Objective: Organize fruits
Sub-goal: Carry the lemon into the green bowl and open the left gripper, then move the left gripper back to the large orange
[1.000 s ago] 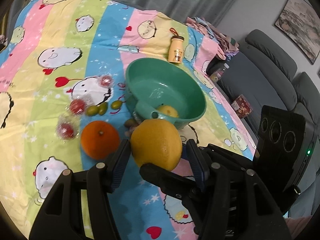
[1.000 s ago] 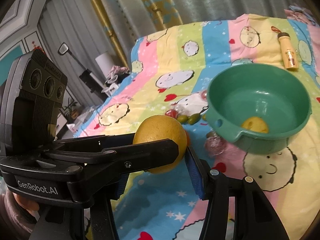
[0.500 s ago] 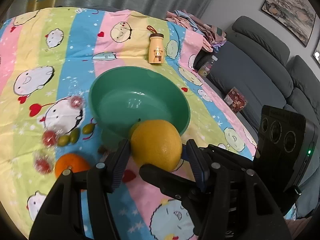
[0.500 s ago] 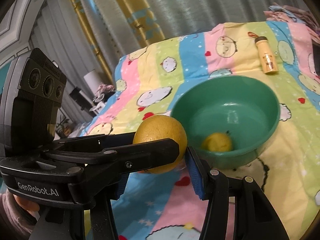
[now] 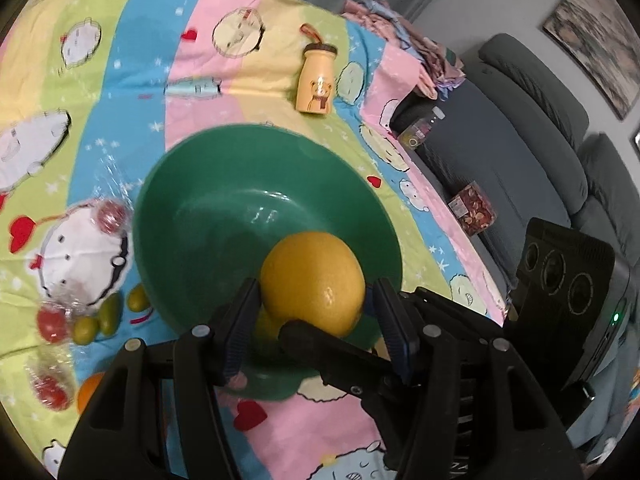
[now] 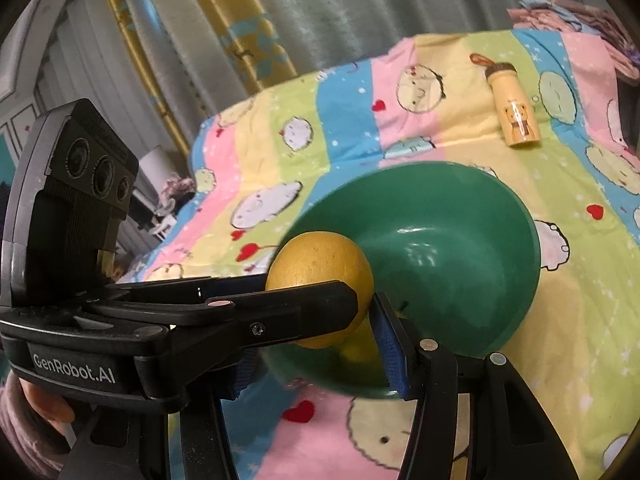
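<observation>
We see a striped cartoon-print sheet (image 5: pixel 224 64) spread over the surface, and on it the green bowl (image 5: pixel 224 216), our landmark and the largest thing here. Inside the bowl, low by the near wall, lies a small yellow fruit (image 5: pixel 266 326), mostly hidden behind the pads. Over the bowl's near side hangs the large yellow citrus (image 5: pixel 314 284), clear of the bowl's floor. Both tools grip it: the left hand-held gripper (image 5: pixel 314 312) presses its blue pads on the fruit's two flanks, and the right hand-held gripper (image 6: pixel 320 320) clamps the same fruit from the other side, one black finger crossing under it.

The rest of the bowl is bare green floor, with free room toward its far wall. To the right of the bowl the sheet drops off at an edge, with a grey sofa (image 5: pixel 532 128) beyond it; beyond the bowl's far rim the sheet runs on to grey curtains (image 6: pixel 360 12).

Beyond the bowl's far rim a small yellow bear bottle (image 5: pixel 316 82) lies on the sheet, well apart. Left of the bowl lie plastic-wrapped red fruits (image 5: pixel 110 216) and a few small green fruits (image 5: pixel 108 314) just beside its wall. An orange (image 5: pixel 90 392) shows partly at the near left.
</observation>
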`<state>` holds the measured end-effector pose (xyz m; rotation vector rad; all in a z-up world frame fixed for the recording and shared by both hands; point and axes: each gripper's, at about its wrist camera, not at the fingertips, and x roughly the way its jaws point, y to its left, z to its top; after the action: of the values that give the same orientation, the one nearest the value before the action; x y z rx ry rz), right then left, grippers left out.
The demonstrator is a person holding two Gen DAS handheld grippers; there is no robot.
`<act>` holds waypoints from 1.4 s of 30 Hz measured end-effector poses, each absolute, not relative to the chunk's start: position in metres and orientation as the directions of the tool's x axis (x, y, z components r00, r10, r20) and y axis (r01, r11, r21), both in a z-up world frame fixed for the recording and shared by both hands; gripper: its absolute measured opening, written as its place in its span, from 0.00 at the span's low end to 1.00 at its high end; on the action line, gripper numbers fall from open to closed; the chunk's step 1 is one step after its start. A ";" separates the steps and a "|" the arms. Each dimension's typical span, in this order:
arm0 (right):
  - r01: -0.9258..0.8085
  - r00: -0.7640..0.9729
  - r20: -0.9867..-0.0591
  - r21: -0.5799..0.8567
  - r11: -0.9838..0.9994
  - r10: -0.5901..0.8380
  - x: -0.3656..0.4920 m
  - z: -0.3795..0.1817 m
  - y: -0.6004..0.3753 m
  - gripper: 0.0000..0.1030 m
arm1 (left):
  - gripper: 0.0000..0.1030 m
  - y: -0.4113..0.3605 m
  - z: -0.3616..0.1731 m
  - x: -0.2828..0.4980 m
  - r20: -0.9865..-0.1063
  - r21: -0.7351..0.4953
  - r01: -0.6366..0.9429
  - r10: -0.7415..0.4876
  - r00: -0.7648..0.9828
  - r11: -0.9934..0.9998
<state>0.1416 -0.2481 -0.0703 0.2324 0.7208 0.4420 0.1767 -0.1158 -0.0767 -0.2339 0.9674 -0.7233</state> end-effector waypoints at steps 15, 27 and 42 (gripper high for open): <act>-0.265 0.643 -0.676 0.244 0.933 0.360 0.155 -0.076 -0.241 0.54 | 0.63 -0.117 -0.088 0.187 -0.688 -0.503 0.409 -0.639 0.344 0.762; -0.200 0.706 -0.619 0.293 0.935 0.345 0.129 -0.061 -0.277 0.64 | 0.85 -0.055 -0.059 0.172 -0.658 -0.445 0.342 -0.561 0.503 0.828; -0.207 0.723 -0.579 0.338 0.918 0.376 0.086 -0.048 -0.289 0.65 | 0.86 0.036 -0.071 0.114 -0.685 -0.407 0.149 -0.409 0.603 0.901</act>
<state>0.0859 -0.2889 -0.0483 0.2589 0.6916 0.3260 0.1138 0.0362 -0.0714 -0.3250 0.8673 -0.3296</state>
